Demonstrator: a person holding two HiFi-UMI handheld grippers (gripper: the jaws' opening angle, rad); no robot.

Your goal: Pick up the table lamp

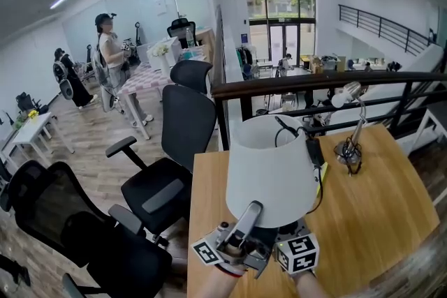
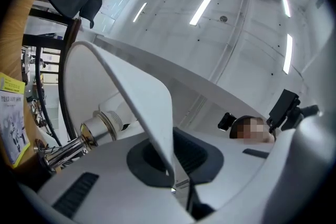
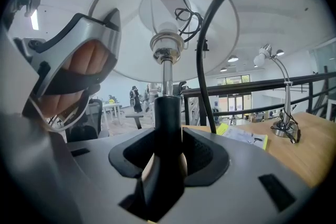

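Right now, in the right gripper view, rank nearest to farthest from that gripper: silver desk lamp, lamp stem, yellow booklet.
1. lamp stem, between its jaws
2. yellow booklet, right, on the table
3. silver desk lamp, far right

The left gripper [image 2: 174, 165] has its jaws closed on the thin rim of the white lampshade [image 2: 139, 89]. Inside the shade sits a chrome socket [image 2: 102, 126]. A yellow leaflet [image 2: 13, 118] shows at far left
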